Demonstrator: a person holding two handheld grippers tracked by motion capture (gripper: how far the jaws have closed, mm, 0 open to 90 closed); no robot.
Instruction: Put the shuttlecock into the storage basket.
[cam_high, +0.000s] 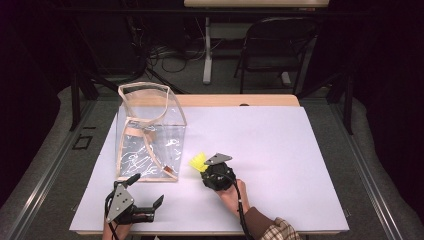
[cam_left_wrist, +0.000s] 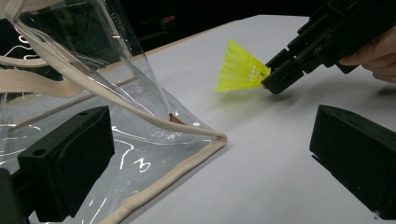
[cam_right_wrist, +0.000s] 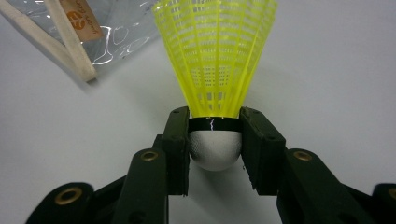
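- The right tongs (cam_right_wrist: 215, 135) are clamping a yellow shuttlecock (cam_right_wrist: 215, 56) by its white cork base, one jaw pressing on either side of the black band.
- The shuttlecock's mesh skirt is fanning out past the jaw tips, pointing away from the hand toward the clear bag (cam_high: 150, 132).
- From above, the right tongs (cam_high: 206, 169) are sitting low over the white surface (cam_high: 280, 150), a little ahead of the person's right hand (cam_high: 231, 192), with the shuttlecock (cam_high: 198, 161) showing just beside the bag's near right corner, not touching it.
- In the left gripper view the shuttlecock (cam_left_wrist: 240, 69) is hanging just clear of the surface, a faint shadow lying beneath it.
- The left tongs (cam_high: 147, 192) are standing wide apart with nothing between them, resting near the front edge of the surface in front of the bag.
- Looking along them, the left jaw is sitting against the bag's (cam_left_wrist: 140, 149) crinkled plastic near its cream-trimmed bottom edge, while the other jaw is lying over bare surface.
- The bag is standing upright at the left of the surface, mouth open to the top, a tan strap drooping inside it.
- A sleeve (cam_high: 272, 230) in a checked pattern is coming in at the bottom edge behind the right hand.
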